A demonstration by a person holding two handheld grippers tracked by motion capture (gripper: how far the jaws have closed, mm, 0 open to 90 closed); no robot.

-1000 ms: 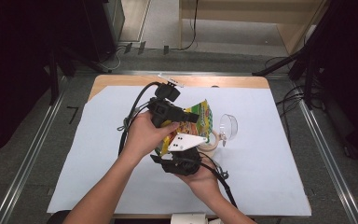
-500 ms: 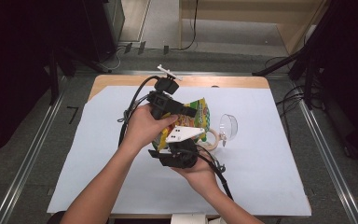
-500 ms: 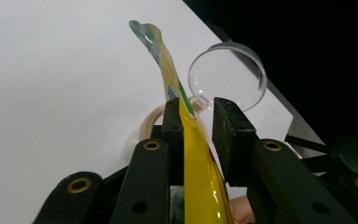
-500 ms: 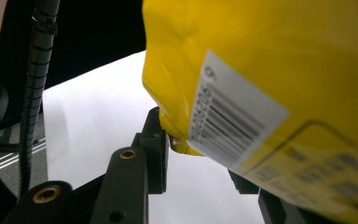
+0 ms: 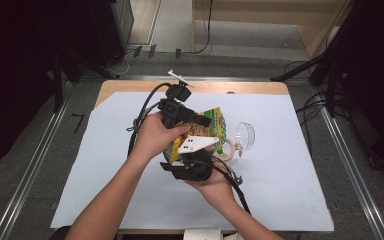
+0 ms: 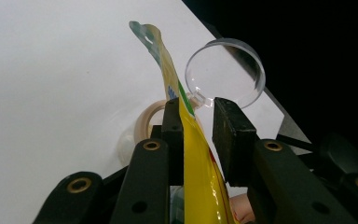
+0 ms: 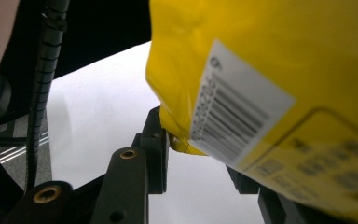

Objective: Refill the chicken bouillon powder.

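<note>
Overhead, two hands hold a snack bag between two sets of tongs

Seen from above, a person's two forearms reach in from the near edge of a wooden surface (image 5: 130, 86) covered by a large white paper sheet (image 5: 290, 165). Each hand holds black two-jaw tongs, and both meet at a crinkled yellow and green plastic snack bag (image 5: 211, 126) lifted above the middle of the sheet.

The left tongs (image 5: 200, 121) sit at the far side of the bag, gripped by the left hand (image 5: 155, 134), with a black cable looping away toward the left edge. In the left gripper view, the left tongs (image 6: 198, 135) stand narrowly apart with the thin edge of the bag (image 6: 193, 154) rising between the jaws. The bag lies against one jaw, and a small gap shows beside the other.

The right tongs (image 5: 192, 167) sit at the near side of the bag, cradled in the right hand (image 5: 215, 186) and topped by a pale three-cornered plate. In the right gripper view, the yellow back of the bag (image 7: 270, 74), printed with a barcode, hangs over the right tongs (image 7: 200, 163). Its lower corner touches one jaw; the other jaw is mostly hidden, so I cannot tell whether they grip it.

Just right of the bag, a clear round plastic lid (image 5: 245, 135) stands on edge on the sheet, beside a beige ring-shaped roll of tape (image 5: 227, 151).
</note>
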